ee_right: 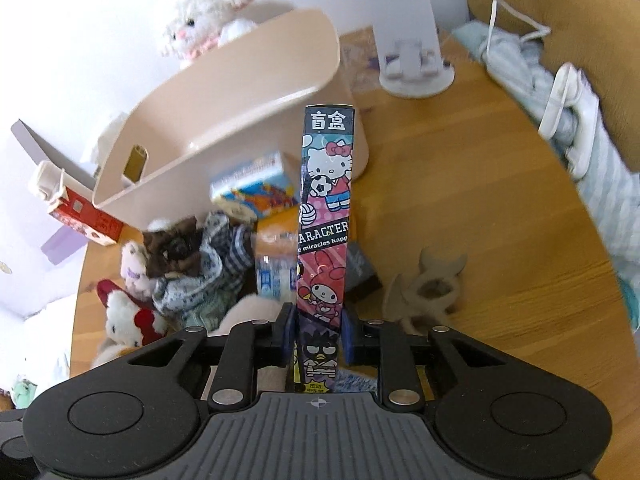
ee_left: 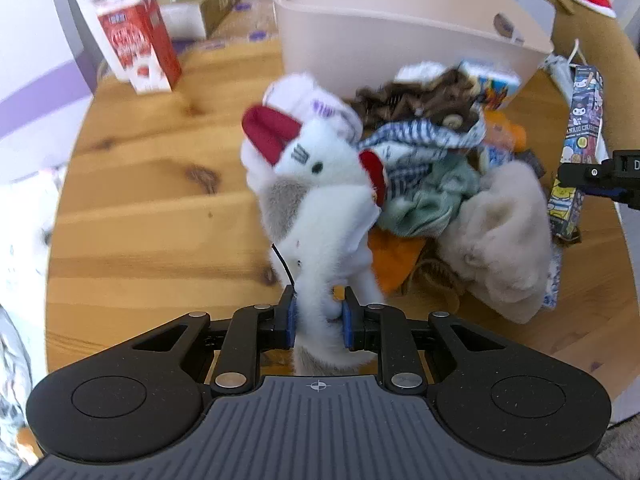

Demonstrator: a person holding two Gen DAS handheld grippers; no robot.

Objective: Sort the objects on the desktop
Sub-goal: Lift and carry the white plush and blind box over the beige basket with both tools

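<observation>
While the beige bin (ee_left: 400, 32) is waiting behind the pile, the left gripper (ee_left: 319, 322) is squeezing a white plush toy (ee_left: 320, 184) and the right gripper (ee_right: 318, 334) is clamping a tall cartoon box (ee_right: 326, 216); both look mid-lift, probably needing carrying over the rim.

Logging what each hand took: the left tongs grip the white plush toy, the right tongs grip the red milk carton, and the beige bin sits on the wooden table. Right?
One slip: the right tongs grip the tall cartoon-character blind box, as the right wrist view shows. The red milk carton stays on the wooden table. The left tongs, white plush toy and beige bin are right.
</observation>
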